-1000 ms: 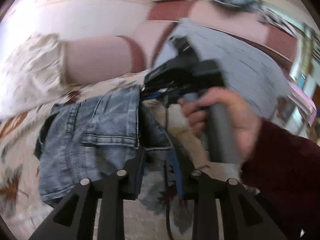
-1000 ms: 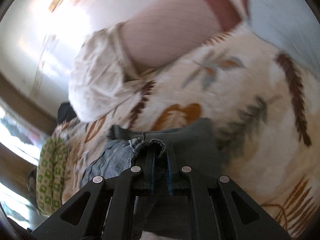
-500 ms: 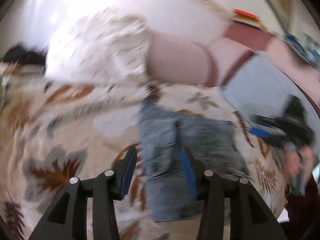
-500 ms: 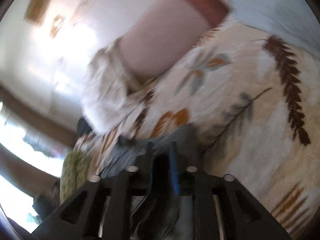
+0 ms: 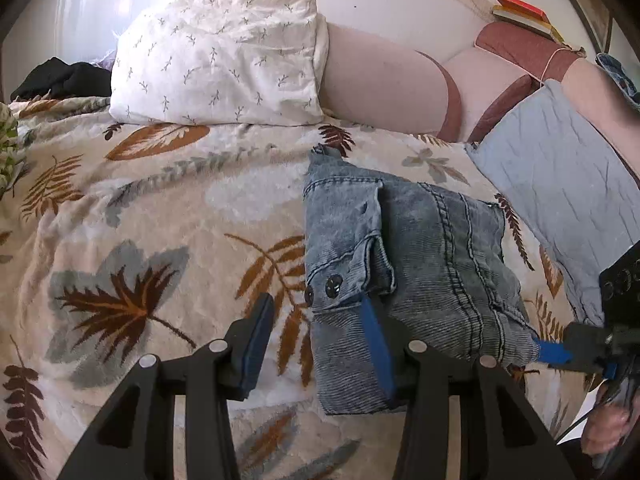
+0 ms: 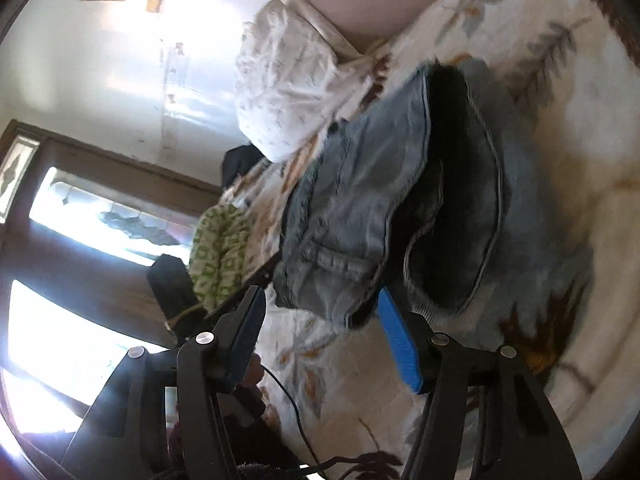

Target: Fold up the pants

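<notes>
Both grippers, left gripper [image 5: 316, 344] and right gripper [image 6: 324, 340], have just spread their fingers apart, gripping nothing; folded pants [image 5: 404, 276] lie released on bed [image 5: 160, 208], just ahead.

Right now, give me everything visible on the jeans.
The faded blue denim jeans lie folded into a compact, roughly rectangular bundle on the cream leaf-print blanket, near the white sprigged pillow. Dark double-stitched seams, two dark round buttons and a frayed hem corner show. In the right wrist view an upper layer gapes, exposing a dark inside. The left gripper stands open, one finger over the near edge; the right gripper, just opening, clamps nothing.
</notes>
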`<move>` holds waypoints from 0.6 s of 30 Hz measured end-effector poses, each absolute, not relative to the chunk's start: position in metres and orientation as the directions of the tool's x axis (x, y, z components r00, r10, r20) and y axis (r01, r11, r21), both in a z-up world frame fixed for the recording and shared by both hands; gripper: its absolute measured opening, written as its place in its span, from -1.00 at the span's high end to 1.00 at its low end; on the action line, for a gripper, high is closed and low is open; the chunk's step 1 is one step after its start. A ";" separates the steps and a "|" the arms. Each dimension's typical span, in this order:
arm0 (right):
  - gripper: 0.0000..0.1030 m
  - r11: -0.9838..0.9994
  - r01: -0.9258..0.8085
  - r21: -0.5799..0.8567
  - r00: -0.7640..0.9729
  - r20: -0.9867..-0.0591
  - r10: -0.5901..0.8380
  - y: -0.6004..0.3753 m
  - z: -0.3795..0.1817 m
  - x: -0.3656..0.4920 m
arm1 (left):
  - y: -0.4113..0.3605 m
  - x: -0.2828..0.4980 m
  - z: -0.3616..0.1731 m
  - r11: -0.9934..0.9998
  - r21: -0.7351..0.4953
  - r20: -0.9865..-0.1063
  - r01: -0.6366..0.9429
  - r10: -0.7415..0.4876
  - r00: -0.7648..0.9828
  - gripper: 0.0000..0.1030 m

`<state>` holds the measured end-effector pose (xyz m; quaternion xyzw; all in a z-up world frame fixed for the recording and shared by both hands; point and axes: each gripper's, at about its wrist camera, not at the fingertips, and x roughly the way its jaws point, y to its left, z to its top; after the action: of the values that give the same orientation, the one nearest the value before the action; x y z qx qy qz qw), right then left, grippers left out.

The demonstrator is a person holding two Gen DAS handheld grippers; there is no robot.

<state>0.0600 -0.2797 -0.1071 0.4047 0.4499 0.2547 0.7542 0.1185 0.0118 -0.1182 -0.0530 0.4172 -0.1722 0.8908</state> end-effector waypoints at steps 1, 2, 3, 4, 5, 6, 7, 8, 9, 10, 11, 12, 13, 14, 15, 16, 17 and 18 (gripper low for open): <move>-0.14 0.551 -0.009 0.834 0.459 -0.486 0.744 -0.275 -0.110 0.060 | 0.012 0.118 -0.119 0.933 -0.245 -0.723 0.265 -0.358 0.591 0.07; -0.14 0.553 0.003 0.833 0.450 -0.495 0.743 -0.273 -0.112 0.061 | 0.012 0.118 -0.119 0.929 -0.249 -0.722 0.273 -0.366 0.587 0.07; -0.14 0.546 0.023 0.837 0.436 -0.500 0.748 -0.270 -0.117 0.064 | 0.010 0.118 -0.120 0.929 -0.243 -0.722 0.280 -0.366 0.588 0.07; -0.14 0.535 0.031 0.844 0.433 -0.494 0.754 -0.268 -0.120 0.065 | 0.007 0.117 -0.120 0.931 -0.226 -0.721 0.287 -0.358 0.593 0.07; -0.14 0.523 0.034 0.851 0.433 -0.485 0.760 -0.266 -0.122 0.065 | 0.005 0.116 -0.121 0.931 -0.215 -0.720 0.294 -0.355 0.596 0.07; -0.13 0.514 0.042 0.857 0.430 -0.479 0.765 -0.262 -0.124 0.068 | 0.003 0.115 -0.121 0.930 -0.210 -0.719 0.303 -0.357 0.596 0.07; 0.10 0.530 0.054 0.846 0.436 -0.498 0.750 -0.260 -0.125 0.071 | 0.001 0.115 -0.122 0.927 -0.209 -0.719 0.310 -0.361 0.595 0.07; 0.45 0.549 0.065 0.833 0.449 -0.516 0.730 -0.260 -0.127 0.069 | -0.001 0.114 -0.123 0.923 -0.214 -0.717 0.319 -0.370 0.590 0.07; 0.61 0.563 0.072 0.823 0.459 -0.528 0.715 -0.261 -0.128 0.070 | -0.004 0.113 -0.123 0.920 -0.215 -0.715 0.328 -0.377 0.588 0.07; 0.68 0.555 0.073 0.829 0.460 -0.521 0.719 -0.262 -0.129 0.072 | -0.007 0.111 -0.123 0.917 -0.208 -0.712 0.341 -0.381 0.589 0.07; 0.69 0.554 0.080 0.828 0.472 -0.521 0.711 -0.265 -0.128 0.072 | -0.011 0.110 -0.122 0.911 -0.197 -0.709 0.361 -0.387 0.590 0.07; 0.69 0.577 0.078 0.813 0.486 -0.536 0.690 -0.267 -0.125 0.071 | -0.015 0.107 -0.121 0.905 -0.191 -0.704 0.380 -0.397 0.590 0.07; 0.70 0.599 0.078 0.797 0.501 -0.551 0.667 -0.269 -0.122 0.070 | -0.020 0.105 -0.120 0.896 -0.189 -0.698 0.401 -0.410 0.587 0.07; 0.71 0.627 0.078 0.775 0.531 -0.564 0.632 -0.274 -0.116 0.068 | -0.026 0.101 -0.118 0.882 -0.190 -0.693 0.430 -0.431 0.578 0.07; 0.71 0.635 0.081 0.768 0.553 -0.565 0.613 -0.278 -0.113 0.067 | -0.032 0.097 -0.118 0.867 -0.188 -0.688 0.461 -0.452 0.568 0.07; 0.71 0.647 0.091 0.757 0.577 -0.570 0.585 -0.285 -0.109 0.067 | -0.040 0.092 -0.117 0.855 -0.171 -0.686 0.490 -0.460 0.563 0.07; 0.71 0.656 0.102 0.748 0.586 -0.578 0.568 -0.288 -0.110 0.068 | -0.048 0.086 -0.118 0.848 -0.132 -0.687 0.513 -0.451 0.570 0.02; 0.71 0.669 0.122 0.733 0.590 -0.595 0.546 -0.294 -0.111 0.069 | -0.054 0.082 -0.118 0.845 -0.088 -0.688 0.528 -0.435 0.581 -0.01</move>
<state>0.0693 -0.2937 -0.1109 0.3850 0.4333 0.1318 0.8042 0.0818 -0.0542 -0.1184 0.0633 0.3685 -0.2715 0.8869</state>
